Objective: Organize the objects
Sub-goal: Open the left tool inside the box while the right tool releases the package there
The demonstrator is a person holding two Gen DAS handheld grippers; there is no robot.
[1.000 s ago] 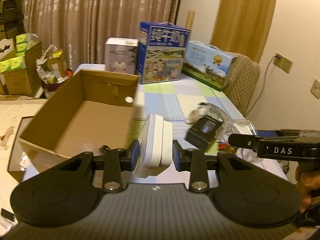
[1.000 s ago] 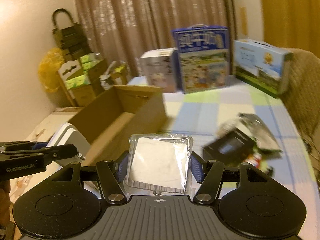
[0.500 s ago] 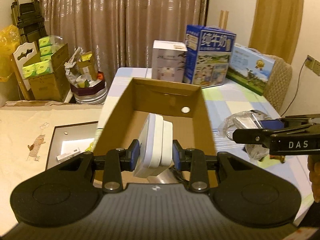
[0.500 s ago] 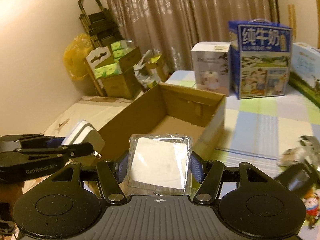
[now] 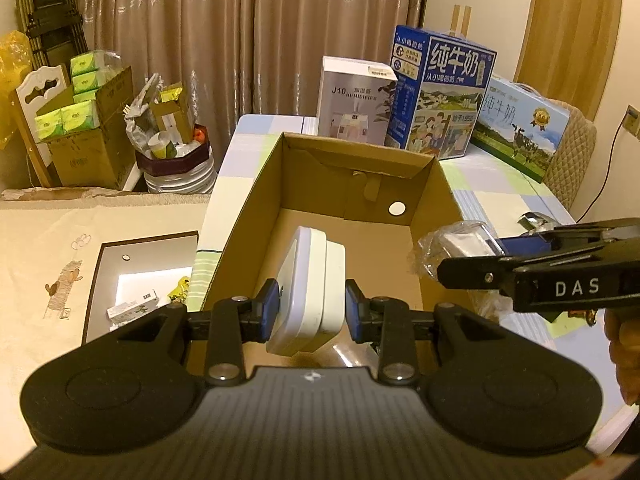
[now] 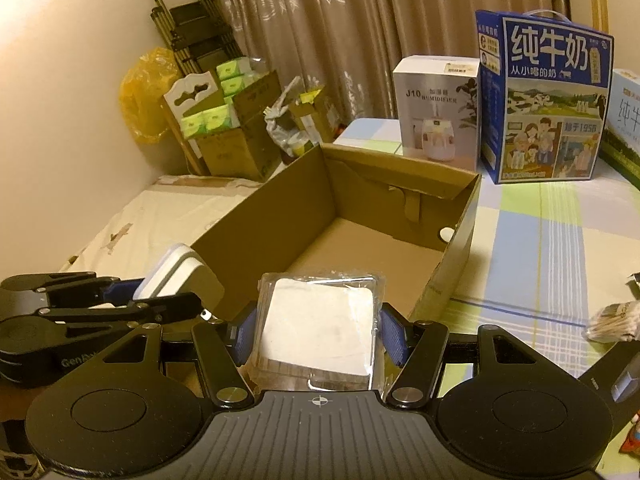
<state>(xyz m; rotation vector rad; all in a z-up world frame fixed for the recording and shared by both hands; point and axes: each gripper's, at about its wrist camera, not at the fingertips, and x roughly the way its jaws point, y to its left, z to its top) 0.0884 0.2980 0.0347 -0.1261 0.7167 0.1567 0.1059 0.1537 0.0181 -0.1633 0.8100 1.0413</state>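
Fingers (image 5: 273, 309) pinching items above the cardboard box (image 5: 256, 204).
Left gripper (image 5: 308, 311) is clamping a white case (image 5: 310, 292); right gripper (image 6: 318, 334) is gripping a plastic-wrapped white pad (image 6: 320, 330).

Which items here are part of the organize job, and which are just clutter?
In play: left gripper holding white case; right gripper holding plastic-wrapped pack; open cardboard box.

Lying about: humidifier box; blue milk carton; tissue packs.

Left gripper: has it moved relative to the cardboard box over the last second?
Yes. The left gripper, shut on the white case, swung from beside the cardboard box to facing straight into its open top, with the case now over the box floor.
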